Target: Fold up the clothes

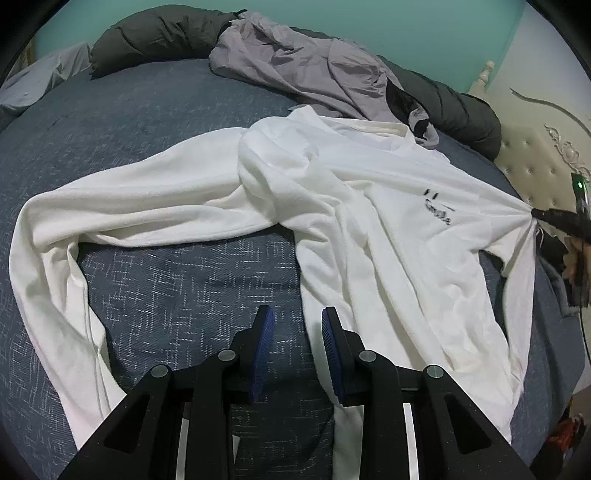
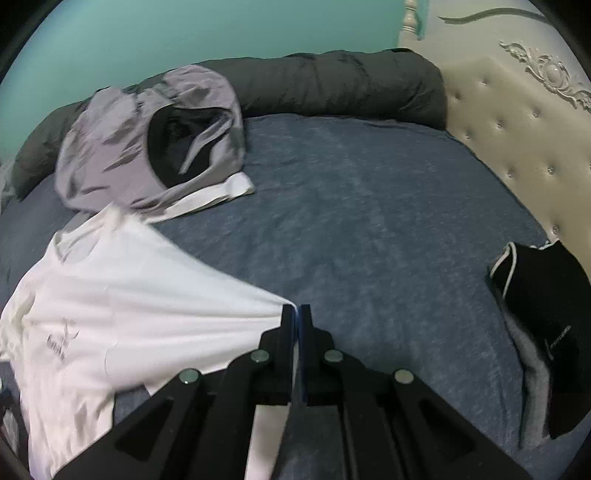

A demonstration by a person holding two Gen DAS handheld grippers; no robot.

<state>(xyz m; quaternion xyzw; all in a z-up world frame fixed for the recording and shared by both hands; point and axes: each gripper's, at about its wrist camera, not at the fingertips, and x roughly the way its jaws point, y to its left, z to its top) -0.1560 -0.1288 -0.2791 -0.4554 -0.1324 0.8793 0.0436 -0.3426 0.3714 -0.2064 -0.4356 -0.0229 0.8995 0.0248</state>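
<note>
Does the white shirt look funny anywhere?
Yes. The white shirt isn't flat: one sleeve bends away across the bed, cloth bunches at its shoulder, and the right gripper pulls one edge into a tight point.

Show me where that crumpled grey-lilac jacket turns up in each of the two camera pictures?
Left wrist view: the grey-lilac jacket lies top centre, beyond the white shirt.
Right wrist view: the jacket lies upper left, above the shirt.
Shared landmark: the dark rolled duvet behind it.
</note>
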